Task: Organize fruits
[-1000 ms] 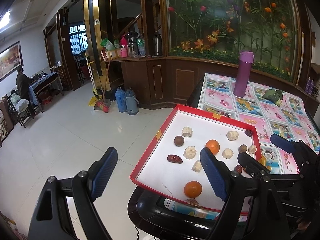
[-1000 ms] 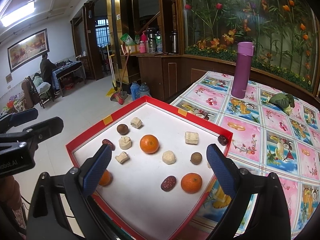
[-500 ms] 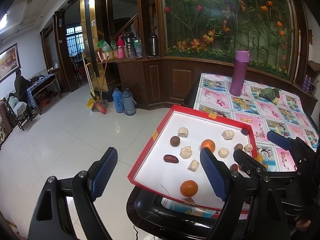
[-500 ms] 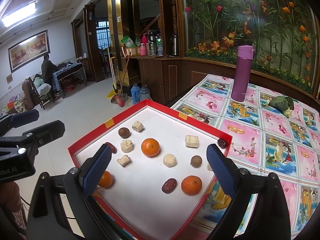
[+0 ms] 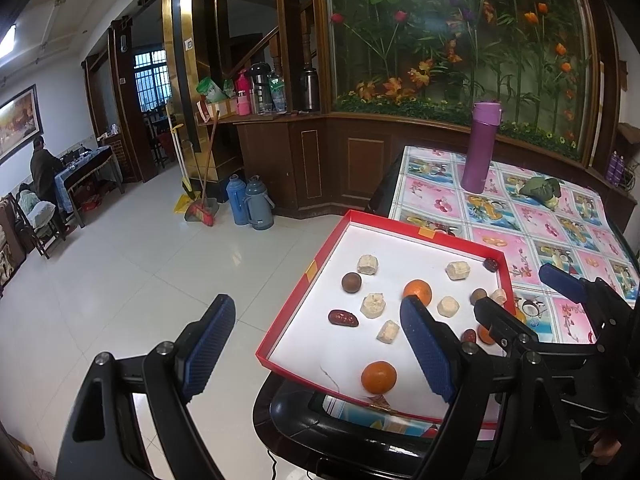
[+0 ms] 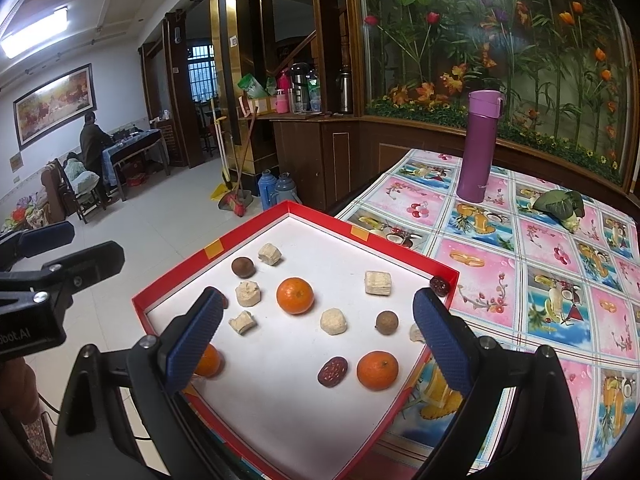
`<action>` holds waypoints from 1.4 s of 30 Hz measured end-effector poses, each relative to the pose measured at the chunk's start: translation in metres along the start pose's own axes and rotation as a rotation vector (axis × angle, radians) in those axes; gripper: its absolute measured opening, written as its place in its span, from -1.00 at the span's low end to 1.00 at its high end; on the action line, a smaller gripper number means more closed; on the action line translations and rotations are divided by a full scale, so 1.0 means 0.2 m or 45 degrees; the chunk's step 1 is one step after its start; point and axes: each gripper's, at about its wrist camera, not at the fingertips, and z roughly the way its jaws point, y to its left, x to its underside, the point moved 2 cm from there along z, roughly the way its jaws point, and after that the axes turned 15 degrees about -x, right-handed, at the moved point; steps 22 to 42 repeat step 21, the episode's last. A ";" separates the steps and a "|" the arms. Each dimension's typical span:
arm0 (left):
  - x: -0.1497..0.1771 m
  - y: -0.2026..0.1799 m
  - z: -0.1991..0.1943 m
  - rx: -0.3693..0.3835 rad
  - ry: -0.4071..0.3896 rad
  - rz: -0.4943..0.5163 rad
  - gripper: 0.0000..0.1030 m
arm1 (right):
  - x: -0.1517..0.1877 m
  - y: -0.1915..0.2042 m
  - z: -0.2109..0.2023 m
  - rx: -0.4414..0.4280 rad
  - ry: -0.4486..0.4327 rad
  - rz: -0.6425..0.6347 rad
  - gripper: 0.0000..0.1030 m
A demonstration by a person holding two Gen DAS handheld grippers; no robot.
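A red-rimmed tray (image 6: 172, 288) (image 5: 296, 292) with a white floor lies on the table corner. On it are three oranges (image 6: 295, 295) (image 6: 377, 370) (image 6: 208, 360), red dates (image 6: 332, 371) (image 5: 343, 318), brown longans (image 6: 243, 267) (image 5: 351, 282) and several pale chunks (image 6: 377, 282). My right gripper (image 6: 318, 312) hovers open above the tray's near half, with nothing between its blue pads. My left gripper (image 5: 316, 320) stands open at the tray's left edge, half over the floor, and holds nothing. In the left wrist view the right gripper (image 5: 524, 296) shows at the right.
A purple flask (image 6: 480, 146) and a green leafy vegetable (image 6: 560, 204) stand farther back on the flowered tablecloth (image 6: 540, 280). A black chair rim (image 5: 288, 408) lies under the tray's near corner. Tiled floor spreads left, with thermos jugs (image 5: 248, 204), a broom and a seated person (image 5: 42, 168).
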 end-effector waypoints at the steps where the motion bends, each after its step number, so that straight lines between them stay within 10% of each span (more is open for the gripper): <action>1: 0.00 0.00 0.00 0.001 -0.001 0.001 0.64 | 0.00 0.00 0.00 0.000 0.001 -0.002 0.86; 42: -0.01 -0.06 0.01 0.046 0.027 0.022 0.64 | 0.02 -0.02 0.00 -0.002 -0.002 0.020 0.86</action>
